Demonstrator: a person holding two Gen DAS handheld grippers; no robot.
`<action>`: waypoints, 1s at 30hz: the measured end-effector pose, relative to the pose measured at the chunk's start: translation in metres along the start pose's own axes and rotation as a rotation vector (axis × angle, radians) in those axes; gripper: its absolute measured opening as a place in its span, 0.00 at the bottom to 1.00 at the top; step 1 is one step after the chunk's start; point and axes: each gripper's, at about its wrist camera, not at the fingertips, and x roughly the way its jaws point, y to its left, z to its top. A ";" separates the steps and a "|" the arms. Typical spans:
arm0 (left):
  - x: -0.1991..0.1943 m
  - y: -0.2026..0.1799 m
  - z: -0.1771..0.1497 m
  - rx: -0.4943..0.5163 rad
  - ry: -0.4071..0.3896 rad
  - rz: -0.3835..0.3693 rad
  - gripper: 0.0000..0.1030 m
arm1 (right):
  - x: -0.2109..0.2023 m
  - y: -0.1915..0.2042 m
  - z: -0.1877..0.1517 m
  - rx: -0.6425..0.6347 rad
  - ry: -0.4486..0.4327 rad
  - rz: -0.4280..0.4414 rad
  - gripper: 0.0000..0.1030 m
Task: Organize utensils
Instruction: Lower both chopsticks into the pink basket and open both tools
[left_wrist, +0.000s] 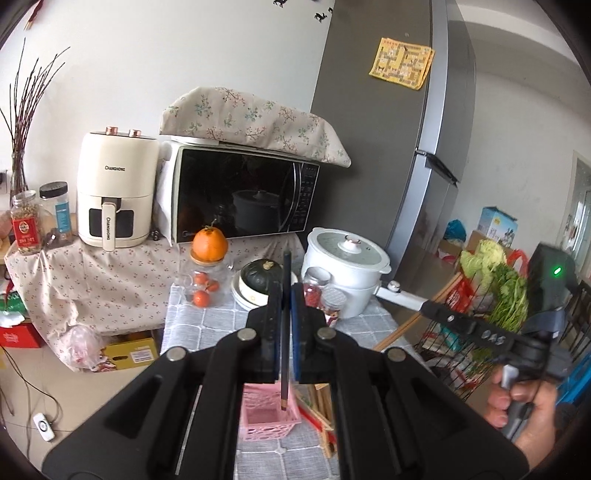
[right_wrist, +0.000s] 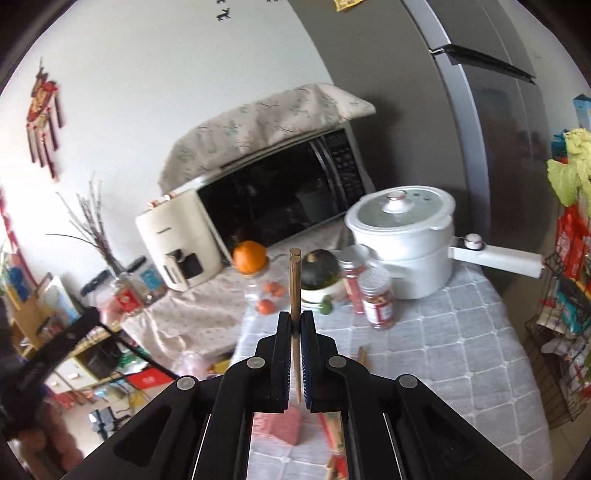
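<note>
My left gripper (left_wrist: 285, 295) is shut on a dark chopstick (left_wrist: 285, 325) that stands nearly upright, its lower tip just above the pink slotted basket (left_wrist: 267, 415) on the table. My right gripper (right_wrist: 295, 321) is shut on a pair of light wooden chopsticks (right_wrist: 294, 291), held upright above the table; the pink basket (right_wrist: 284, 421) shows blurred below its fingers. In the left wrist view the right gripper (left_wrist: 424, 304) appears at the right, hand-held, with its wooden chopsticks (left_wrist: 413, 321) slanting down. More chopsticks (left_wrist: 321, 413) lie on the cloth right of the basket.
The grey checked tablecloth (right_wrist: 443, 350) carries a white electric pot (right_wrist: 402, 236), jars (right_wrist: 378, 299), a squash on a bowl (right_wrist: 319, 273) and an orange on a glass jar (left_wrist: 208, 243). Behind stand a microwave (left_wrist: 240, 192), air fryer (left_wrist: 114, 192) and fridge (left_wrist: 388, 110). A wire rack with vegetables (left_wrist: 491, 288) stands right.
</note>
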 end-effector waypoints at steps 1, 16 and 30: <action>0.002 0.000 -0.001 0.012 0.006 0.010 0.05 | -0.001 0.003 0.000 -0.001 -0.001 0.016 0.05; 0.062 0.022 -0.039 -0.020 0.235 0.033 0.05 | 0.065 0.033 -0.040 -0.051 0.187 0.063 0.05; 0.077 0.025 -0.041 -0.034 0.210 0.046 0.43 | 0.108 0.022 -0.061 -0.011 0.283 0.065 0.17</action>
